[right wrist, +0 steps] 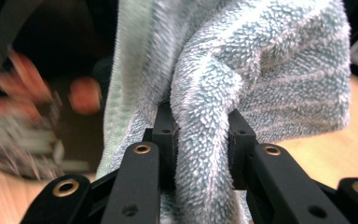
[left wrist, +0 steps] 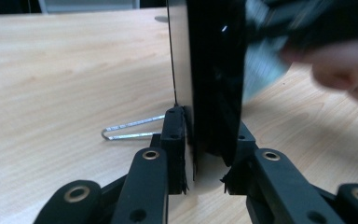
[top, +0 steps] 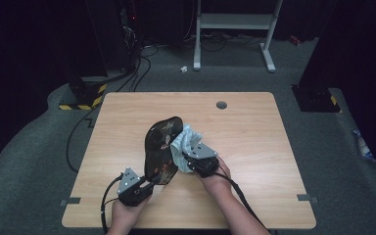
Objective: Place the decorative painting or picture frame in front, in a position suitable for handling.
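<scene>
Holding the shiny black tray (top: 162,147) up on its edge near the middle of the table (top: 254,122), my left gripper (top: 149,187) pinches its bottom rim, and it could slip and tip over if I rub too hard, because it is smooth and thin. My right gripper (top: 190,161) is squeezed shut on a soft, fluffy, pale blue cloth (right wrist: 261,70), which presses against the tray's painted oval face

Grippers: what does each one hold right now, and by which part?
The left gripper clamps the black decorated tray by its near bottom edge, standing it on edge. The right gripper pinches a bunched fold of the light blue towel.
</scene>
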Demonstrator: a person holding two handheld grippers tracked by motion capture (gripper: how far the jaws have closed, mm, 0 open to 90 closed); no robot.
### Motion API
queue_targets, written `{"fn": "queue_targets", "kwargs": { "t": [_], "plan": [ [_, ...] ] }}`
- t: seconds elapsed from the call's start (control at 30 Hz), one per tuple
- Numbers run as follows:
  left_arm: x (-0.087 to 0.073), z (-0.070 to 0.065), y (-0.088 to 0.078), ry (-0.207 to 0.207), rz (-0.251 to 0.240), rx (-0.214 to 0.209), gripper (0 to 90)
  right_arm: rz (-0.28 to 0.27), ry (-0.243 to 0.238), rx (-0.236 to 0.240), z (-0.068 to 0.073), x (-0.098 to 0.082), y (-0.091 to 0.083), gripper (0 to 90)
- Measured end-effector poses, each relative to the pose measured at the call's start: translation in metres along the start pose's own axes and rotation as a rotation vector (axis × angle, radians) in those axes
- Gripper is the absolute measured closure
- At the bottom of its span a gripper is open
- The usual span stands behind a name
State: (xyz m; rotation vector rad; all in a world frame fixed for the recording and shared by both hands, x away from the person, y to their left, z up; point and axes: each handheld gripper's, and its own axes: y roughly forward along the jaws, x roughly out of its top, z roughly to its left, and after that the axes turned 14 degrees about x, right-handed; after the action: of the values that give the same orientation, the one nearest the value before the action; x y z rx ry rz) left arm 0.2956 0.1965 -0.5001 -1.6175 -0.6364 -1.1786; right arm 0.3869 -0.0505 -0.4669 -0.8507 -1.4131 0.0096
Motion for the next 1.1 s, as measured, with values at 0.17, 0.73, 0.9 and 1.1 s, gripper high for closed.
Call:
{"fn": "queue_targets", "kwargs": {
  "t": [0.17,0.73,0.9,1.1],
  "plan": [
    [0.001,-0.001,-0.002,0.011,-0.015,0.011,74.2,-0.047,-0.022,-0.004,0.001,0.017,-0.011,71.3],
    [-0.002,0.009,-0.004,-0.010,-0.019,0.009,78.0,0.103,0.039,0.041,0.000,-0.023,0.024,71.6],
    [-0.002,0.009,-0.004,-0.008,-0.017,0.011,78.1,-0.016,0.029,0.050,0.001,0.013,0.005,71.7],
    [-0.001,0.008,-0.004,-0.007,-0.014,0.028,78.0,-0.008,0.027,0.042,-0.001,0.016,0.013,71.8]
  ]
}}
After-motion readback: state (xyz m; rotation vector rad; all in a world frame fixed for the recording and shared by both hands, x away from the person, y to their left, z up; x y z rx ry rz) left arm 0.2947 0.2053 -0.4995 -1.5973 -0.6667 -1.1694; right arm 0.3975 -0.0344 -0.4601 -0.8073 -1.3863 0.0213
